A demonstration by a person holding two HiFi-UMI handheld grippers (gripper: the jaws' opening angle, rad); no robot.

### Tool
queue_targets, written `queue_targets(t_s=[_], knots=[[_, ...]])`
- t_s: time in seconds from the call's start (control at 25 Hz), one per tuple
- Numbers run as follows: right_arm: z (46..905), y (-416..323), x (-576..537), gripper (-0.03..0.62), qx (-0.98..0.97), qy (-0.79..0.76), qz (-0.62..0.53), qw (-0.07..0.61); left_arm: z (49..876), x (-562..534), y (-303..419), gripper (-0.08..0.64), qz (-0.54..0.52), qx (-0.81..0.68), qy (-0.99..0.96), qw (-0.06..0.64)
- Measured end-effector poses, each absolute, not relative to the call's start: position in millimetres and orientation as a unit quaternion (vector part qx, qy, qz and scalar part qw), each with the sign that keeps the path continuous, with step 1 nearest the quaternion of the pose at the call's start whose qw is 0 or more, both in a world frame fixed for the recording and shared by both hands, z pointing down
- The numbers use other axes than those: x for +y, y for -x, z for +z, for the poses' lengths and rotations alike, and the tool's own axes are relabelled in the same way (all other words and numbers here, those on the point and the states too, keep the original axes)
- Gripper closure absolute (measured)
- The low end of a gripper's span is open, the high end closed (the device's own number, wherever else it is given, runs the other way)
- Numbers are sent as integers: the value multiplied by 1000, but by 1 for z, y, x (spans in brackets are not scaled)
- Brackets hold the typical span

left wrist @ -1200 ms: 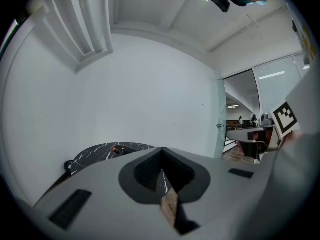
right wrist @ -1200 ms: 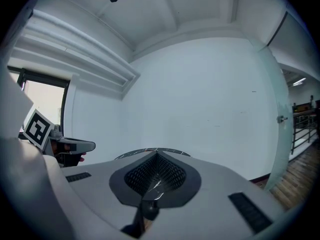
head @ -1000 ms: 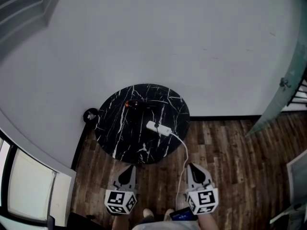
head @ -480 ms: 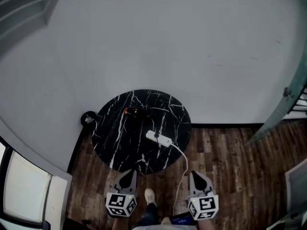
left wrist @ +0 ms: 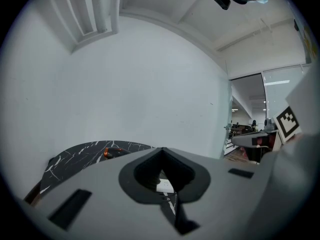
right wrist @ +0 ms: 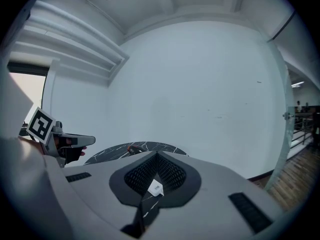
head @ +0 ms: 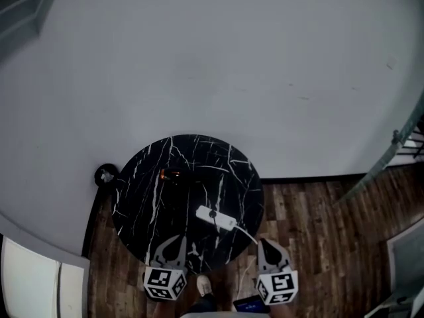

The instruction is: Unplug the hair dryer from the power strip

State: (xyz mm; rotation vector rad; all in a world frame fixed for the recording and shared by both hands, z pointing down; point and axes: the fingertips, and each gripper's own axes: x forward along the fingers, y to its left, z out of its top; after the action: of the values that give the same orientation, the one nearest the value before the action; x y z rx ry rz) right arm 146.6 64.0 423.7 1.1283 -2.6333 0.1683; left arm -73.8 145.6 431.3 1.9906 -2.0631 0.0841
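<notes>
White power strip (head: 216, 217) lying diagonally, cable (head: 246, 234) exiting lower right

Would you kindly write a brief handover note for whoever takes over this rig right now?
Left gripper: jaws shut, empty, at the near edge of the round black marble table.
Right gripper: jaws shut, empty, by its near right edge.
White power strip: on the table's near right part, dark plug in it.
Dark hair dryer: farther back, left of centre.
Done: nothing yet. Left: hold the strip, pull the plug out.
</notes>
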Motion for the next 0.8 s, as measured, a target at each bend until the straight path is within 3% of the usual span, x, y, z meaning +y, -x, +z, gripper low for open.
queue_targets(t_s=[0.44,0.8], knots=[[435,-62,-15,594,-896,-410,83,153,443,43,146,561,46,-664,-731,150],[442,-59,-28,594,-882,-433,98,154,456,15,154,561,62,-640,-751,149]])
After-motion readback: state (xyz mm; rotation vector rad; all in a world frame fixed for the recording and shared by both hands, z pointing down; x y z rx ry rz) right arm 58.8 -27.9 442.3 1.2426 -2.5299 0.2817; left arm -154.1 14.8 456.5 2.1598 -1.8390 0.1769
